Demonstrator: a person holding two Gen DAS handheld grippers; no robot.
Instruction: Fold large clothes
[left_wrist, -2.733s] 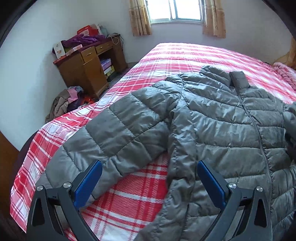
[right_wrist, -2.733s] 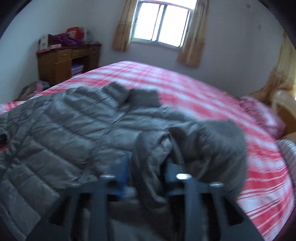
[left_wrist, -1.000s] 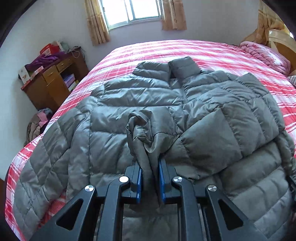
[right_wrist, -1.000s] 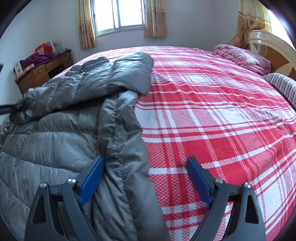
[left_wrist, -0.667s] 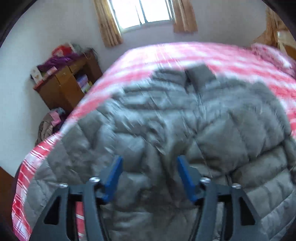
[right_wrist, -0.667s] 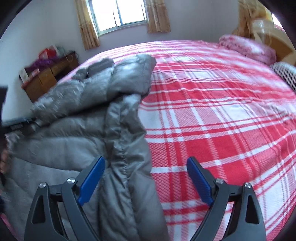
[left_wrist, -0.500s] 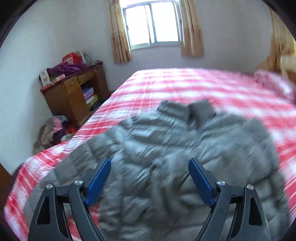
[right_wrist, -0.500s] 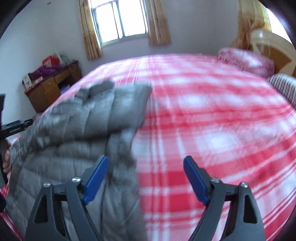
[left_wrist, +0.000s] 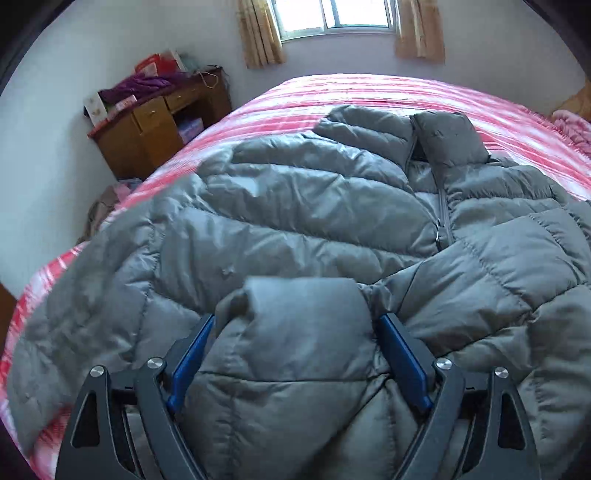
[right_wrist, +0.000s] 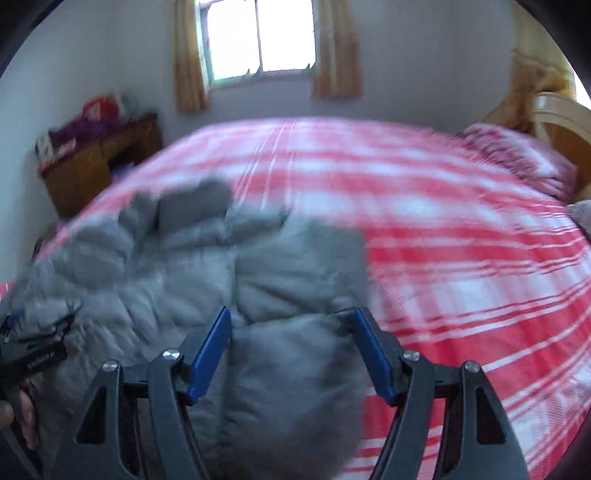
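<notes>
A grey puffer jacket (left_wrist: 295, 206) lies front up on the red plaid bed (right_wrist: 443, 240), collar toward the window, both sleeves folded across its chest. My left gripper (left_wrist: 295, 321) hangs low over the near part with its jaws opening. The end of a folded sleeve (left_wrist: 299, 325) lies between the blue pads, which do not squeeze it. In the blurred right wrist view my right gripper (right_wrist: 292, 312) straddles the jacket's (right_wrist: 258, 273) right-hand fold, its jaws closing around the padding but still apart. The left gripper (right_wrist: 33, 354) and a hand (right_wrist: 22, 413) show at that view's left edge.
A cluttered wooden desk (left_wrist: 155, 129) stands against the left wall, with a heap of clothes (left_wrist: 107, 206) on the floor beside it. A window (left_wrist: 336, 14) is behind the bed. A pink blanket (right_wrist: 517, 155) and a headboard (right_wrist: 561, 122) are at the right.
The left gripper let go of the bunched sleeve, opened wide, drew back, then came down over the folded sleeve. The right gripper swung left from the jacket's edge onto it, jaws narrowing.
</notes>
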